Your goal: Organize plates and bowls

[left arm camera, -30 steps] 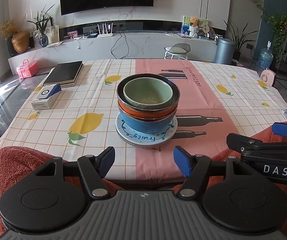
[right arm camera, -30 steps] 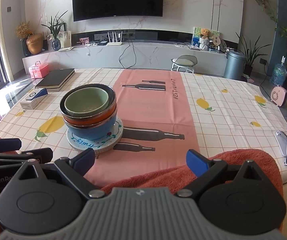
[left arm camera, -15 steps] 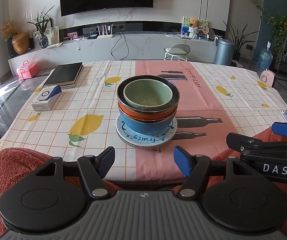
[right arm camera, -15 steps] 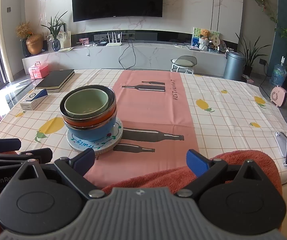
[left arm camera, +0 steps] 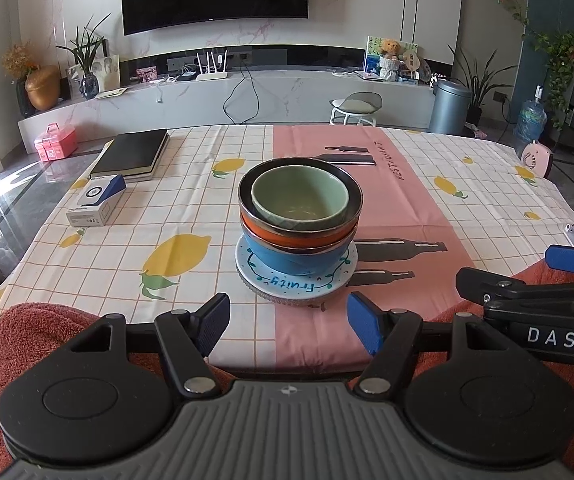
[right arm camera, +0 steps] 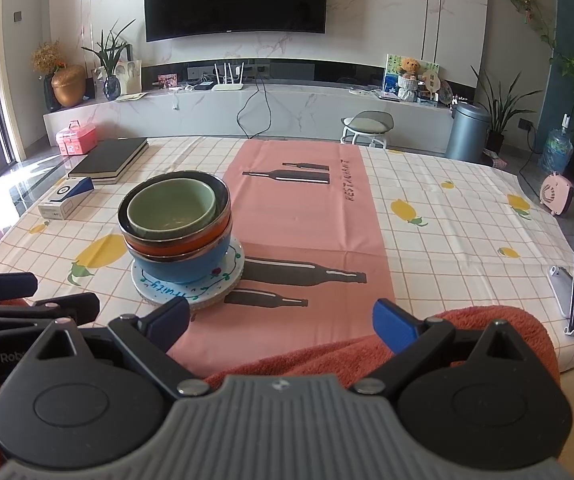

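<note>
Glossy round bowls (left arm camera: 299, 220) nested on plate (left arm camera: 287, 282), checked tablecloth (left arm camera: 191, 216)

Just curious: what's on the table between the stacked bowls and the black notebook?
Only bare tablecloth, seen in both views; the small box sits off to the left.

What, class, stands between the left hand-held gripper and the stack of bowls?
Nothing visible does. The left hand-held gripper is open at the near table edge, and only bare tablecloth lies between it and the stack of bowls on the plate. The box lies well to the left.
</note>
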